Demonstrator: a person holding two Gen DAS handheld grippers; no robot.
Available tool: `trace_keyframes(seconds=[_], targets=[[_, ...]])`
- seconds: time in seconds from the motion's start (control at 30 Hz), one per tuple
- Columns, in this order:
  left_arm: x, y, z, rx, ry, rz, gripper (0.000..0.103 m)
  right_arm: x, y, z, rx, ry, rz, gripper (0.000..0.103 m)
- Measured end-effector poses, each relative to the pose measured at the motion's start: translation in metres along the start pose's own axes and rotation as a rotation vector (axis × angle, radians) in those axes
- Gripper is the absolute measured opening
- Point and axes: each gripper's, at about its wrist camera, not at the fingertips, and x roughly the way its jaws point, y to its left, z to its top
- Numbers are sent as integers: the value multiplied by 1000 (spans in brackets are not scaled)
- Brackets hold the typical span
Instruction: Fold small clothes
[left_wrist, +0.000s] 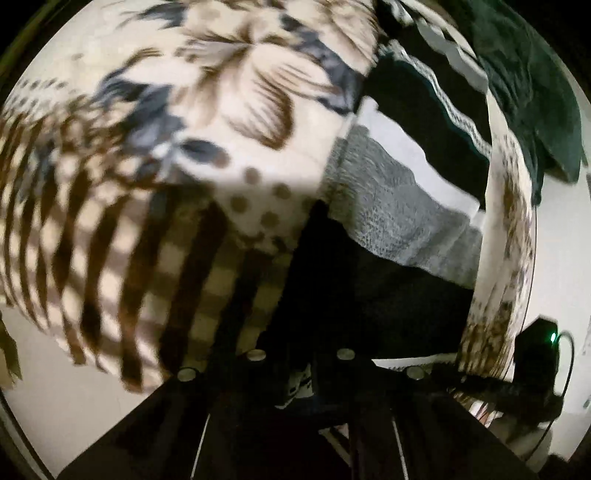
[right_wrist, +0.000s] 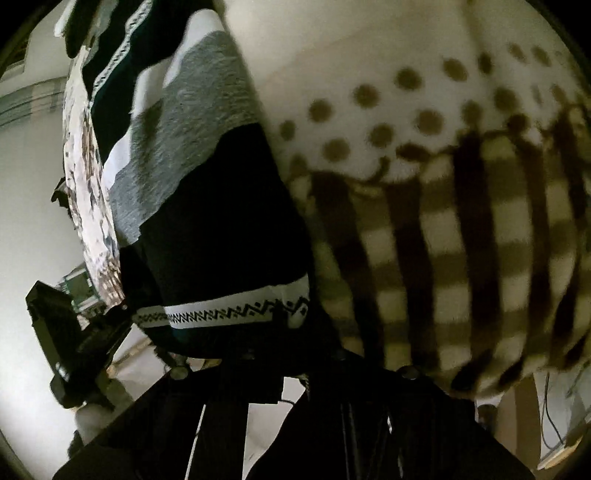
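Note:
A small knitted garment (left_wrist: 399, 206) in black, grey and white bands lies on a patterned blanket (left_wrist: 207, 122). In the right wrist view the same garment (right_wrist: 207, 206) shows a white hem band with a black zigzag pattern (right_wrist: 229, 310). My left gripper (left_wrist: 306, 373) sits at the garment's black edge, with cloth between its fingers. My right gripper (right_wrist: 295, 365) sits at the hem edge, its fingertips hidden in dark cloth and shadow. In the left wrist view the other gripper's black body (left_wrist: 535, 354) shows at the right edge, and likewise in the right wrist view (right_wrist: 70, 332).
The blanket (right_wrist: 443, 184) has flowers, brown dots and brown checks. A dark green garment (left_wrist: 532, 85) lies at the far right of the blanket. Pale floor (left_wrist: 59, 376) shows beyond the blanket's edge. Cables and a box (right_wrist: 561, 417) are at the lower right.

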Motion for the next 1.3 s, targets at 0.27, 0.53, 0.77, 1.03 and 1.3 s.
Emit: trace_keyframes(seconds=[0.27, 0.53, 0.77, 1.03, 1.3], targets=[[14, 9, -4, 34, 40, -2, 6, 20, 30, -12, -37, 38, -134, 7], [16, 34, 6, -29, 60, -180, 64, 5, 7, -11, -6, 28, 58, 55], [40, 31, 10, -15, 103, -235, 65, 28, -13, 7, 39, 28, 218, 58], [21, 13, -10, 31, 54, -208, 9, 21, -9, -4, 23, 31, 261, 11], [2, 11, -23, 20, 49, -187, 10, -15, 25, -37, -183, -27, 83, 6]])
